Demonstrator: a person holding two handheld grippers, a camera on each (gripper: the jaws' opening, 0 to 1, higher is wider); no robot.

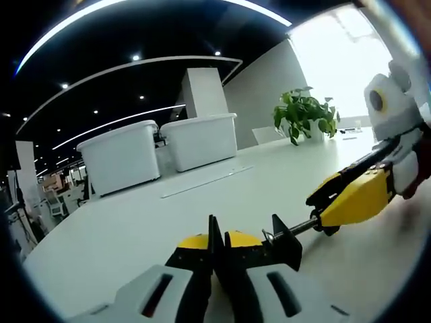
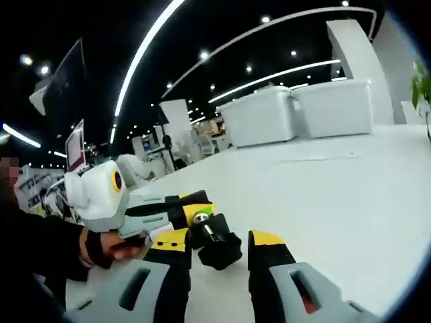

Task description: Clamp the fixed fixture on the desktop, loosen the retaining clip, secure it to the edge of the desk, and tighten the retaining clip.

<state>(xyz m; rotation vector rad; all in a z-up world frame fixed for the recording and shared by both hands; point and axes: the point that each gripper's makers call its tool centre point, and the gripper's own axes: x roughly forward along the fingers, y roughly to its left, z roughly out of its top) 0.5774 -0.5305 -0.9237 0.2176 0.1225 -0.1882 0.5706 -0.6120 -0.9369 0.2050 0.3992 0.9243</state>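
No writing or brand can be read anywhere.

In the left gripper view, my left gripper [image 1: 217, 252] has its jaws nearly together, pinched on the clamp [image 1: 286, 241], a black fixture with a metal screw rod. The black clamp body sits just right of my jaw tips, touching the right one, low over the white bench [image 1: 121, 229]. My right gripper [image 1: 350, 198], yellow and black, reaches in from the right and meets the rod's far end.

In the right gripper view, my right gripper [image 2: 219, 245] has its jaws wide apart. The clamp [image 2: 217, 243] lies between them, nearer the left jaw, its rod end pointing at the camera. My left gripper [image 2: 172, 210] comes in from the left, a hand [image 2: 101, 247] on its grip.

Counted: one clamp, two white bins [image 1: 121, 156] side by side at the bench's far side, and one potted plant [image 1: 304, 114].
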